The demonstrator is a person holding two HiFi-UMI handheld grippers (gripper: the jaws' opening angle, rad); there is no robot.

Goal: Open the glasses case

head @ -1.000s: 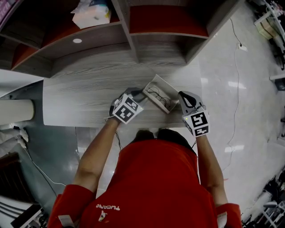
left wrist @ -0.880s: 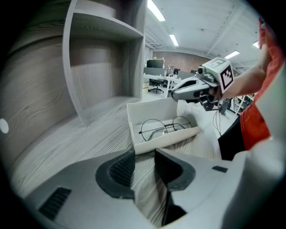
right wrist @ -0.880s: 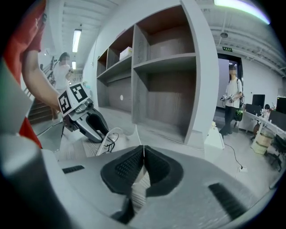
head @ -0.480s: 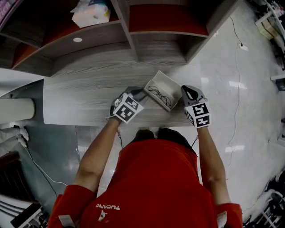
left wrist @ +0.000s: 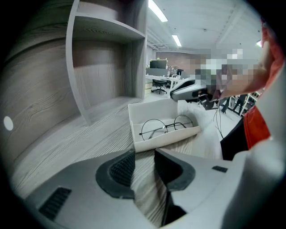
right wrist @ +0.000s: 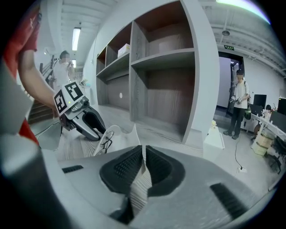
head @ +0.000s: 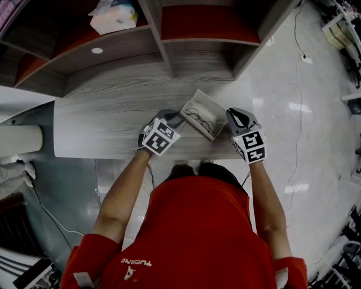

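Observation:
The white glasses case lies open on the grey wood table, with round wire glasses inside. My left gripper is at the case's left end. In the left gripper view my left gripper is open with only table grain between the pads, and the case and glasses lie just ahead. My right gripper is at the case's right end. Its jaws are opening to a narrow slit with nothing between them, and the case's white lid rises just to their left.
A grey shelving unit with red-backed bays stands behind the table, and a tissue pack sits on its left shelf. The table's front edge runs under both grippers. A person stands far off to the right, past a white box.
The case has shifted slightly away from me and its lid now stands wider. My right gripper has crept a little towards the case. The left gripper has kept still.

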